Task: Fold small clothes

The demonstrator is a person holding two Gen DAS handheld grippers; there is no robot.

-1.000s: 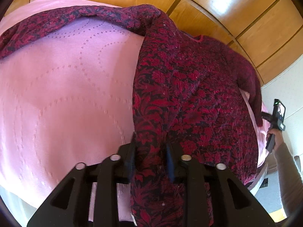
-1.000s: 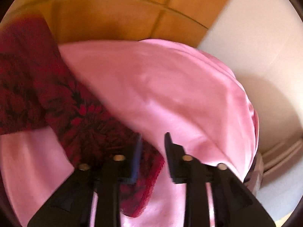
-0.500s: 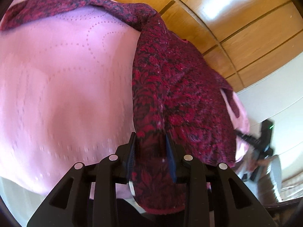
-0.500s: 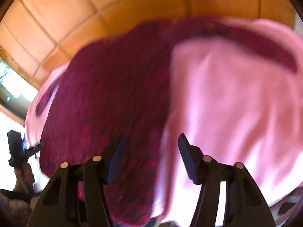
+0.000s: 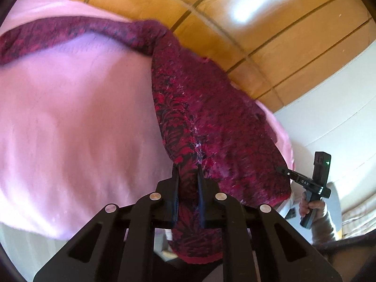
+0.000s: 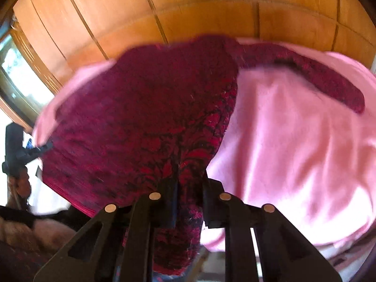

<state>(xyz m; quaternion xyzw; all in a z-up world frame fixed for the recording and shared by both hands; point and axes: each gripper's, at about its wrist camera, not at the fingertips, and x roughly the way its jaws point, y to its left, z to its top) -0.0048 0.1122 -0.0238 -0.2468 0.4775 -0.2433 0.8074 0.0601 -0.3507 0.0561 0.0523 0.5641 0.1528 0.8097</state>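
Observation:
A dark red patterned sweater (image 5: 211, 122) lies on a pink blanket (image 5: 70, 122), one sleeve (image 5: 70, 30) stretched out to the far left. My left gripper (image 5: 188, 176) is shut on the sweater's near hem corner, the fabric hanging down between the fingers. In the right wrist view the same sweater (image 6: 145, 117) lies on the pink blanket (image 6: 293, 141) with a sleeve (image 6: 317, 80) running to the right. My right gripper (image 6: 189, 181) is shut on the hem at the sweater's other near corner.
A wooden panelled headboard (image 5: 258, 23) rises behind the bed. A white wall (image 5: 329, 117) is at the right. Each view shows the other hand-held gripper beside the bed, in the left wrist view (image 5: 315, 183) and in the right wrist view (image 6: 16, 150).
My right gripper swung from the bare blanket to the sweater's hem, opened wide, then closed on it. My left gripper kept its hold and pulled the hem nearer and lower.

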